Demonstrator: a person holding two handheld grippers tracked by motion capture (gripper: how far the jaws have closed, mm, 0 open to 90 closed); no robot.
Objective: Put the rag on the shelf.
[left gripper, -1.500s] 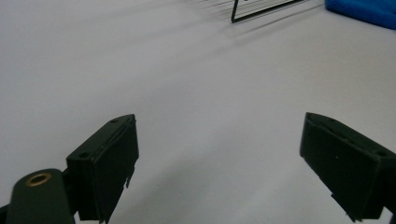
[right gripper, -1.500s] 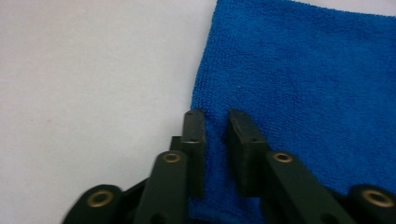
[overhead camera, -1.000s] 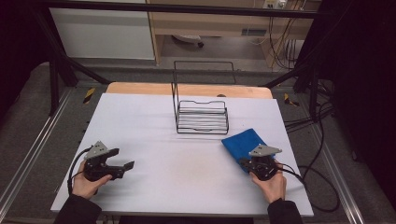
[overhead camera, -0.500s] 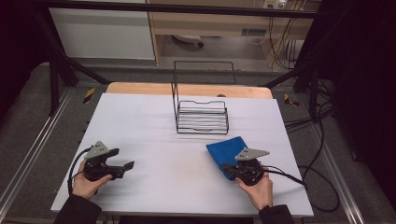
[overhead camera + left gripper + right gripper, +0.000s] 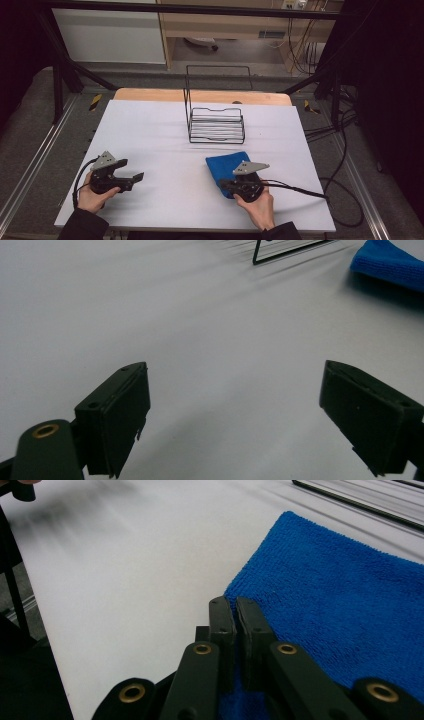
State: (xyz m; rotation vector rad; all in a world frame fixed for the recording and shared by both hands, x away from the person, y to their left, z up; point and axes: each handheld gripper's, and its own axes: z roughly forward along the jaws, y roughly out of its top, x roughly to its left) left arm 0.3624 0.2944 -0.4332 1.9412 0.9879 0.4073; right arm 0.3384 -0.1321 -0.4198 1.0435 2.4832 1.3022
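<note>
- The right gripper (image 5: 227,186) has its two black jaws pressed together on the near edge of a blue cloth (image 5: 226,165).
- In the right gripper view, the cloth (image 5: 340,615) sits right between the jaw tips, so the right gripper (image 5: 235,611) is pinching it.
- The cloth lies flat on the white table (image 5: 165,135), near the middle, a bit to the right.
- A black wire rack (image 5: 216,125) stands behind the cloth, farther from the person. The cloth and the rack are apart.
- The right hand (image 5: 257,202) holds its gripper from the near side of the table.
- The left gripper (image 5: 135,176) is well off to the left, low over the bare table.
- In the left gripper view, the left gripper (image 5: 235,390) has its jaws spread wide, with nothing between them, just white table (image 5: 200,330).
- That view also shows a corner of the cloth (image 5: 390,262) far off at the top right.
- The left hand (image 5: 95,195) holds its gripper near the table's front edge.
</note>
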